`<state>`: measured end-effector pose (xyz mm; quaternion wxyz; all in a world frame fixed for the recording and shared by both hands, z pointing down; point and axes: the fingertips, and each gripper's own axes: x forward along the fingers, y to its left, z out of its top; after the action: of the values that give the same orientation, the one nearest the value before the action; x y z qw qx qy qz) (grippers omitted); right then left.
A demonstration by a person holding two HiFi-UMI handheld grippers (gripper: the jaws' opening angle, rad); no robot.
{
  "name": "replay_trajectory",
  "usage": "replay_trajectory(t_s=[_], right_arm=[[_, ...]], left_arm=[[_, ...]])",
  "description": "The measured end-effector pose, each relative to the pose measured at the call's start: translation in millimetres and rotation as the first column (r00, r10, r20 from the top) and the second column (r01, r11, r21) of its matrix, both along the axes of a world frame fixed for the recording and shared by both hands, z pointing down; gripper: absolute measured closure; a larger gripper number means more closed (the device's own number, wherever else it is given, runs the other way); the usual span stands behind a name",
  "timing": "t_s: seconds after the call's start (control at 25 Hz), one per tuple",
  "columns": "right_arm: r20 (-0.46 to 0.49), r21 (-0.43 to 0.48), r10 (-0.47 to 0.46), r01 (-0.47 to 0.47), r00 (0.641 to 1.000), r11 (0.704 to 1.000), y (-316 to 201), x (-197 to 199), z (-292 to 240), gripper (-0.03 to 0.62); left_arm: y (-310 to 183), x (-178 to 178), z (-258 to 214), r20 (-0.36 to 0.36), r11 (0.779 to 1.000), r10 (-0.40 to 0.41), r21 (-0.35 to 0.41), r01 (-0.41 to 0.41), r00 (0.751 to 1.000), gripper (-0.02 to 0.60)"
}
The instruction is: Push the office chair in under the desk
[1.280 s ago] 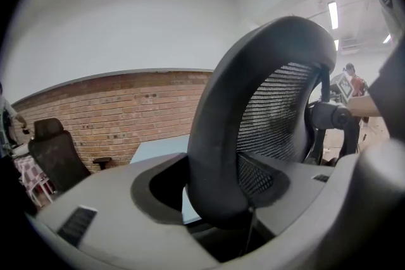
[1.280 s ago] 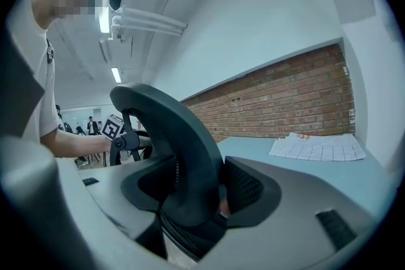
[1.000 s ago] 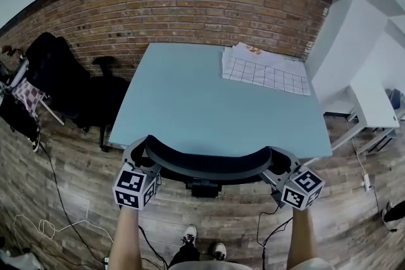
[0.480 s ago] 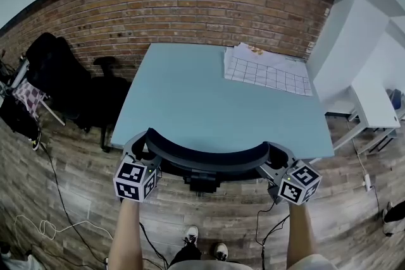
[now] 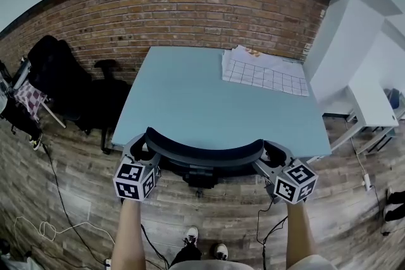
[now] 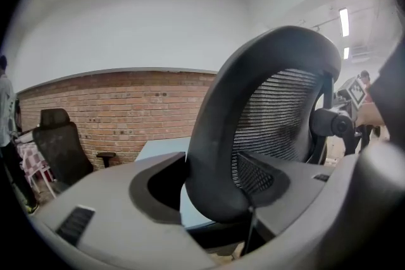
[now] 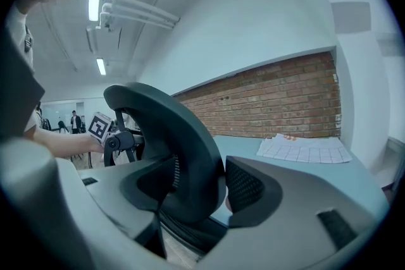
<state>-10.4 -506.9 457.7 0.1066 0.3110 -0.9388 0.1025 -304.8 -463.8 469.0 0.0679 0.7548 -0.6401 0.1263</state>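
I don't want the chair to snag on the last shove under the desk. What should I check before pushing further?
1. Left gripper clamped on the chair backrest: ok, jaws closed on its left end.
2. Right gripper clamped on the backrest's right end: ok.
3. Chair lined up with the desk: ok, roughly centred on its near edge.
4. Seat and armrests clear under the desktop: cannot tell, hidden.
5. Wheels clear of the floor cable: cannot tell, wheels hidden.
6. Paper sheets out of the way: ok, at the desk's far right corner.
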Motion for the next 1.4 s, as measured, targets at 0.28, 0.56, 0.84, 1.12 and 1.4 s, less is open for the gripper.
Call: replay_trajectory(t_s=[0.28,0.56,0.84,1.12,1.4], right_arm=[[-0.066,-0.014,0.099,-0.1,0.993,0.995,16,32,-7,0.322],[-0.063,-0.054,0.111,-0.114,0.992,0.992,45,51,-7,0.324],[-0.054,-0.046,0.086,-0.088,0.995,0.995,70,57,-20,0.336],[-0.074,0.001,0.073,-0.073,0.995,0.997,95,59,-40,0.396],[-0.056,0.095,0.033,-0.028,0.998,0.995,124,57,-67,0.439]], left_arm=[[23,8,-7,0.019,0.998,-0.067,0.004,0.067,0.998,0.299],[53,34,-10,0.017,0.997,-0.076,0.003,0.076,0.997,0.307],[80,65,-25,0.017,0.998,-0.054,0.031,0.053,0.998,0.308],[109,104,-42,0.024,0.999,-0.026,0.049,0.025,0.999,0.395],[132,145,-65,0.014,0.995,0.026,0.094,-0.027,1.0,0.445]])
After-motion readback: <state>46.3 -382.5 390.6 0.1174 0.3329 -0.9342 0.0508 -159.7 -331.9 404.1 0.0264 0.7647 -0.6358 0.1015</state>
